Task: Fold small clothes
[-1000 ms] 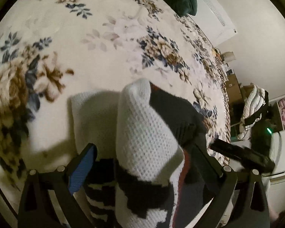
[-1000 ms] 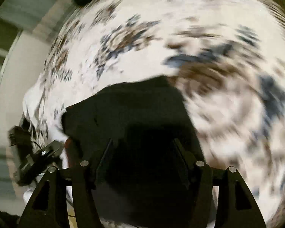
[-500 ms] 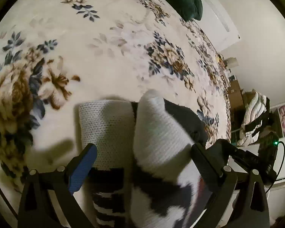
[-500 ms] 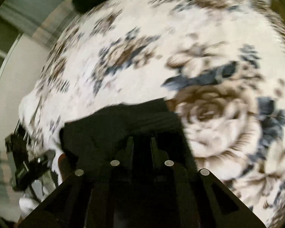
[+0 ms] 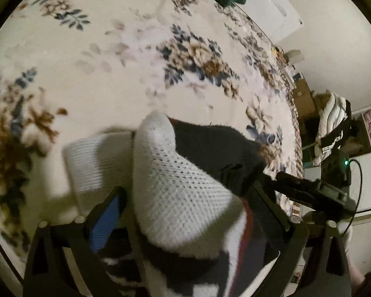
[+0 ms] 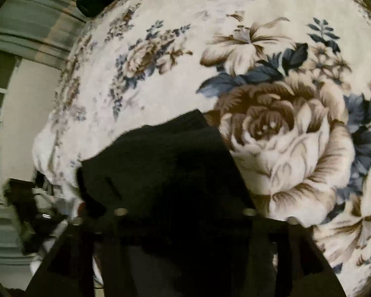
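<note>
The white sock is knitted cloth – bumpy, with rows of tiny holes, and soft and matt. Its dark part looks fuzzy and dull. The bed cover is thick, fluffy cloth with printed flowers, a bit like plush. The left tool is black plastic, smooth and not shiny, with a blue pad on one finger and small round metal screws. In the right view the black cloth looks soft and matt.
</note>
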{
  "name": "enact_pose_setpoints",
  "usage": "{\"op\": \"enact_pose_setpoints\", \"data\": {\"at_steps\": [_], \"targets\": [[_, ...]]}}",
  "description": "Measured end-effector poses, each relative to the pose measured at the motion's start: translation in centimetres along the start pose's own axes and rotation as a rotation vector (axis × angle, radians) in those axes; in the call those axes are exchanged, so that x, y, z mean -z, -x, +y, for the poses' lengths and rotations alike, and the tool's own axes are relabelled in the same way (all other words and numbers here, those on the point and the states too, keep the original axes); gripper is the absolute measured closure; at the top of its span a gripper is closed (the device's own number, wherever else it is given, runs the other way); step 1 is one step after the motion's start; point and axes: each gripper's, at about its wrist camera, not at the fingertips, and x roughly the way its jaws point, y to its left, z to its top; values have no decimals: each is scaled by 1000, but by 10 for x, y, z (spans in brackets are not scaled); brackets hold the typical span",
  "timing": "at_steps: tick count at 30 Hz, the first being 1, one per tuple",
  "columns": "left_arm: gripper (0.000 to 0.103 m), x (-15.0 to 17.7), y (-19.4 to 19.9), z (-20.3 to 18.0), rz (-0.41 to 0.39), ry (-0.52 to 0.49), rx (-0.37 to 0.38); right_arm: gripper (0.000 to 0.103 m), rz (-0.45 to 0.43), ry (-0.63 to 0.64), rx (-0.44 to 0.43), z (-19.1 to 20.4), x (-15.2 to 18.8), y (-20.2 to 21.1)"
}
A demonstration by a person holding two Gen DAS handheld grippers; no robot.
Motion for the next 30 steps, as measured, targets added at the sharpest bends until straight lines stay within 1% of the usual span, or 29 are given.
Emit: {"op": "enact_pose_setpoints", "data": {"at_steps": [1,2,3,4,5,6,7,8,10,12,13,15,17,18,19,20,21,22,23,25,26,27,28,30], "targets": [[57,1,-3,1,-8,1,-3,35,25,-21,-12,-5,-1,-5],[62,1,-3,2,-15,-3,-21,35,54,-44,-18,-9,-2,-14],[74,1,0,4,-31,-10,-24,35,80,-56,-17,-10,-1,-22],[75,2,4,5,-43,-9,-24,35,103,-62,-12,-10,-1,-29],[76,4,8,7,-57,-8,-23,35,105,-56,-23,-7,0,-34],[77,9,15,8,-74,-15,-36,41,94,-33,-35,-1,2,-33],[77,14,20,8,-86,-22,-50,68,86,-8,-19,4,3,-33],[77,16,23,9,-94,-24,-55,75,84,10,-14,9,5,-33],[78,24,32,11,-110,-19,-75,87,46,37,4,19,11,-25],[78,28,38,14,-121,-8,-85,89,-22,85,31,36,17,-7],[78,27,38,17,-120,2,-81,89,-57,116,51,46,20,3],[78,24,34,27,-115,41,-72,90,-103,138,80,57,21,16],[77,17,20,40,-86,93,-44,90,-100,123,112,53,16,12],[77,14,12,47,-73,130,-22,90,-83,100,127,47,12,2],[74,10,6,52,-61,154,-2,90,-40,93,128,40,8,-10],[74,8,7,54,-58,166,11,89,13,86,110,34,4,-22],[70,7,10,55,-55,184,35,86,57,71,80,28,-1,-31],[66,9,14,55,-50,198,68,77,83,52,54,21,-5,-33],[61,11,21,55,-47,206,75,69,91,53,50,19,-8,-31],[30,21,35,56,-51,230,98,39,75,82,19,16,-9,-19],[29,28,43,57,-62,246,116,28,59,94,-3,12,-8,-12],[28,35,48,59,-68,266,128,9,60,95,-28,7,-6,-8],[25,42,51,62,-67,285,144,0,70,94,-45,2,-4,-8],[22,55,48,65,-56,320,166,0,109,100,-70,-9,-1,-14]]}}
